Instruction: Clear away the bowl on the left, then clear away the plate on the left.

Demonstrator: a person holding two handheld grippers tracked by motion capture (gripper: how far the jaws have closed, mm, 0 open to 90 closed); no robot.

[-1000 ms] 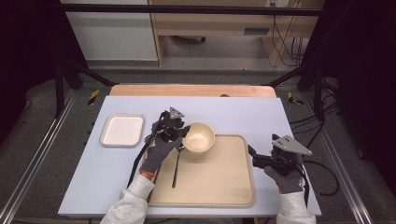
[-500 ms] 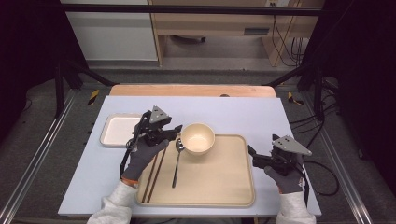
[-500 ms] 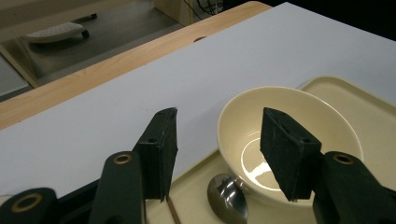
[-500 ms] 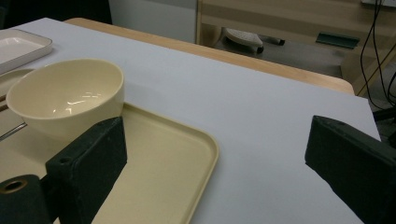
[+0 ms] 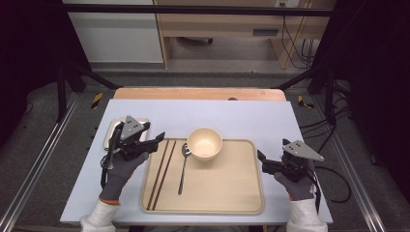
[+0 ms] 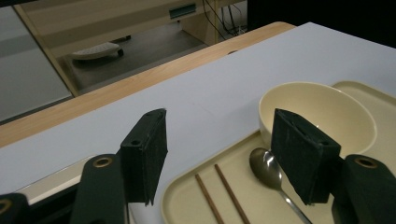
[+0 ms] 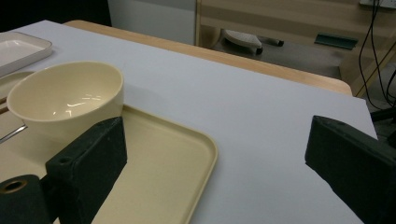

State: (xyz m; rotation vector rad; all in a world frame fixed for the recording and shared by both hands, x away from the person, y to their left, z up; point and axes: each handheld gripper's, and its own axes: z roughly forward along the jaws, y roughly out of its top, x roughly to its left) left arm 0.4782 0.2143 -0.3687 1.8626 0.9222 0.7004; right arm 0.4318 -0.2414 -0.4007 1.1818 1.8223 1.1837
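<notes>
A cream bowl (image 5: 204, 143) stands at the far end of a beige tray (image 5: 227, 193). A metal spoon (image 5: 183, 169) and a pair of dark chopsticks (image 5: 162, 171) lie on the tray to the bowl's left. My left gripper (image 5: 155, 141) hovers open over the tray's left far corner, empty and apart from the bowl. In the left gripper view the bowl (image 6: 327, 112), spoon (image 6: 266, 165) and chopsticks (image 6: 219, 191) lie beyond the spread jaws. My right gripper (image 5: 263, 163) is open beside the tray's right edge, with the bowl (image 7: 65, 100) ahead of it to the left.
A white rectangular dish (image 5: 112, 130) sits on the blue-grey tabletop (image 5: 251, 118) under the left hand. A wooden strip (image 5: 198, 93) runs along the table's far edge. Bare tabletop lies behind the tray and at its right.
My left gripper has drawn back leftward from the bowl's rim to the tray's left corner, uncovering the chopsticks. Bowl and right gripper have stayed in place.
</notes>
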